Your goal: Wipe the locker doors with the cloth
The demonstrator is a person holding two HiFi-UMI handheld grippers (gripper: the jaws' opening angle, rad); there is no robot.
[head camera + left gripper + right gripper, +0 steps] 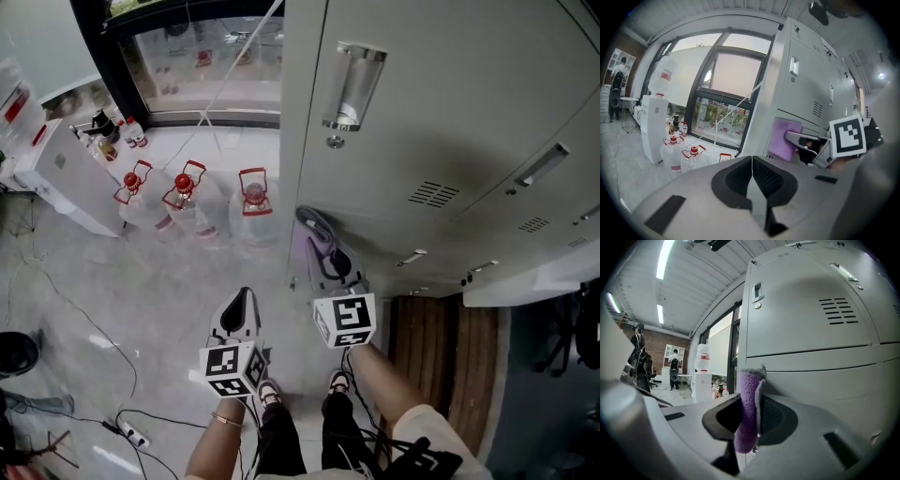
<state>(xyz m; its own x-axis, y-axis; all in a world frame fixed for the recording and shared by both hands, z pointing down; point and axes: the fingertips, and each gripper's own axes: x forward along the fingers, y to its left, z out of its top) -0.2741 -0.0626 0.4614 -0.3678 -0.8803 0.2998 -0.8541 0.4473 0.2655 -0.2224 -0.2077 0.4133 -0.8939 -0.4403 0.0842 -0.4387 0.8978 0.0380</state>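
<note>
A purple cloth [302,251] is pressed flat against a lower door of the grey lockers [450,112], near their left edge. My right gripper [317,234] is shut on the cloth, which stands as a folded strip [748,408] between its jaws in the right gripper view, with the locker door [811,315] right ahead. My left gripper [241,298] hangs beside it over the floor, away from the lockers, shut with nothing in it [751,164]. In the left gripper view the cloth [783,138] lies on the door under the right gripper [799,138].
Three large water bottles with red caps [187,202] stand on the floor left of the lockers, below a window [206,56]. A white cabinet [56,173] is at the far left. Cables [122,427] trail over the grey floor. Wooden boards [441,347] lie at the lockers' foot.
</note>
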